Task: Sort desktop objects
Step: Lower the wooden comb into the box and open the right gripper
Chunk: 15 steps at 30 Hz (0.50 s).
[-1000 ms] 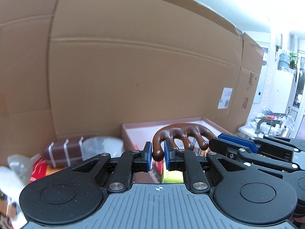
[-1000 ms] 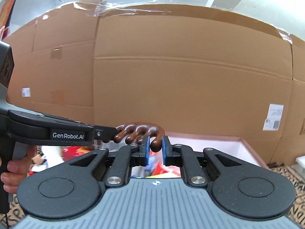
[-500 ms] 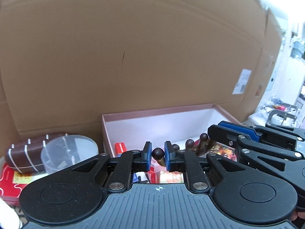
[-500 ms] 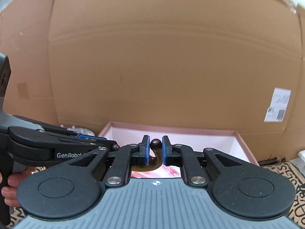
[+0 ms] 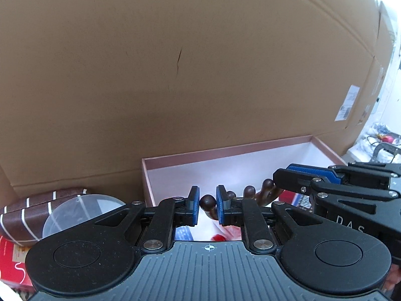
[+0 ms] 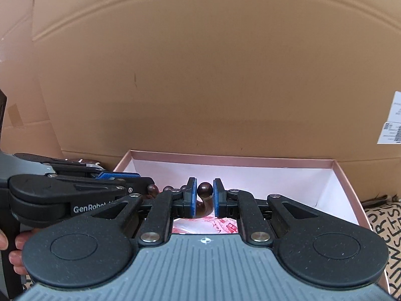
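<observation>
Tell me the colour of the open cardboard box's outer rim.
Pink rim, white inside; clearest in the right wrist view.

"GenRobot" marks the left gripper [image 6: 140, 188]; "DAS" the right gripper [image 5: 280, 183].

place: storeroom-like workroom | signs: big cardboard sheet [image 5: 175, 62] with shipping label [image 6: 392, 123] as backdrop | far right: cluttered white room corner [image 5: 386, 135]

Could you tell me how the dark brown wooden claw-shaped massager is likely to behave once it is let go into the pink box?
The dark brown wooden claw-shaped massager looks rigid, so it should keep its shape. Its glossy ball tips may slip between pads. With its curved prongs, it would probably rock or tip onto its side in the pink box.
</observation>
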Each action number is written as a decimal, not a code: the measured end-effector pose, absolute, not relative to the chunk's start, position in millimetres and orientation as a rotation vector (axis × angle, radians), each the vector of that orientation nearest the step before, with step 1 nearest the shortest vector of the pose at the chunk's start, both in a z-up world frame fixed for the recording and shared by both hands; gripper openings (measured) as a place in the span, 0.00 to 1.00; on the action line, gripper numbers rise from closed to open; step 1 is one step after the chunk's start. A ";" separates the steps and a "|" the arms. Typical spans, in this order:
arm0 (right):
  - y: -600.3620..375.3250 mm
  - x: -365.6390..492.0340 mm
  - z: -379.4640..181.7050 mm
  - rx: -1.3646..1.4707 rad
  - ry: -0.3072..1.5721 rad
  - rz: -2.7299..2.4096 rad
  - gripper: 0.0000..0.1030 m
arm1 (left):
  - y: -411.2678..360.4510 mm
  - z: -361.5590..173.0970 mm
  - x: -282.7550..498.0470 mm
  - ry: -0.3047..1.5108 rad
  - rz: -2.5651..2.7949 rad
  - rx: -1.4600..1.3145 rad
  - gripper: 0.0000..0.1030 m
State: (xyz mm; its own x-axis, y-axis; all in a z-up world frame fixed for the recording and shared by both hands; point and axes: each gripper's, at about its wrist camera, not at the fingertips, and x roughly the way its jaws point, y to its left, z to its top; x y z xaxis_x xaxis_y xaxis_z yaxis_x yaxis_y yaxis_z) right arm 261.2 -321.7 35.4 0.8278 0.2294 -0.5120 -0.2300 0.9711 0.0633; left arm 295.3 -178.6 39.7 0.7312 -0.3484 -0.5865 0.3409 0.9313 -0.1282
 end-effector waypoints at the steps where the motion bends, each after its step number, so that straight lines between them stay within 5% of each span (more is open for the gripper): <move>1: -321.5 262.1 34.5 -0.002 0.554 0.245 0.15 | -178.7 37.5 297.8 0.655 -0.376 -0.012 0.25; 12: -323.8 275.6 23.4 0.029 0.667 0.260 0.16 | -178.6 27.9 307.4 0.679 -0.372 -0.015 0.28; 15: -324.3 275.7 21.1 0.039 0.689 0.285 0.20 | -178.0 27.5 307.4 0.687 -0.401 -0.033 0.43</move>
